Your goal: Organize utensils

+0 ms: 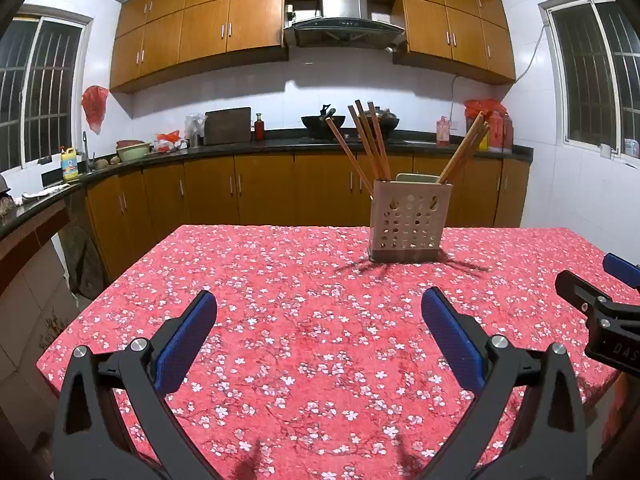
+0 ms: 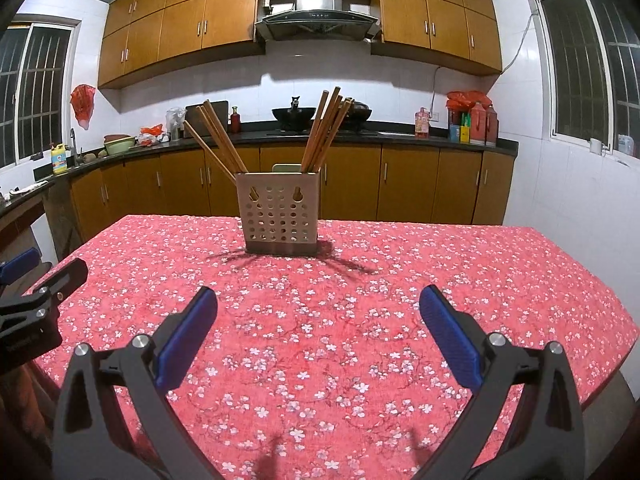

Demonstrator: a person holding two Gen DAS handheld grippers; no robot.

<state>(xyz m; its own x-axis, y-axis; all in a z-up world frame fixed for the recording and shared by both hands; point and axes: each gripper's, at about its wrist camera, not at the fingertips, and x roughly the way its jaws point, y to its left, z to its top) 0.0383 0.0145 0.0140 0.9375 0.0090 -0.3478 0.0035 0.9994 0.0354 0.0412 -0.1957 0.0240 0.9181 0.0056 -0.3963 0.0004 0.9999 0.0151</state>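
Right wrist view: right gripper (image 2: pixel 318 320) jaws wide, empty; left gripper (image 1: pixel 319 322) likewise. Holder (image 2: pixel 279 212) stands straight ahead on the tablecloth (image 2: pixel 440 280), nearer the right gripper. Chopsticks (image 2: pixel 324 128) lean outward in two bundles, long axes near upright.

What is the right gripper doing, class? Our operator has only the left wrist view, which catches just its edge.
Observer: The right gripper is open and holds nothing.
Operator: What lies ahead of it?
Observer: The chopstick holder stands upright almost straight ahead, on the floral tablecloth.
Operator: Any loose chopsticks on the table's right side?
Observer: None show in the right wrist view; the chopsticks all stand in the holder, in two leaning bunches.
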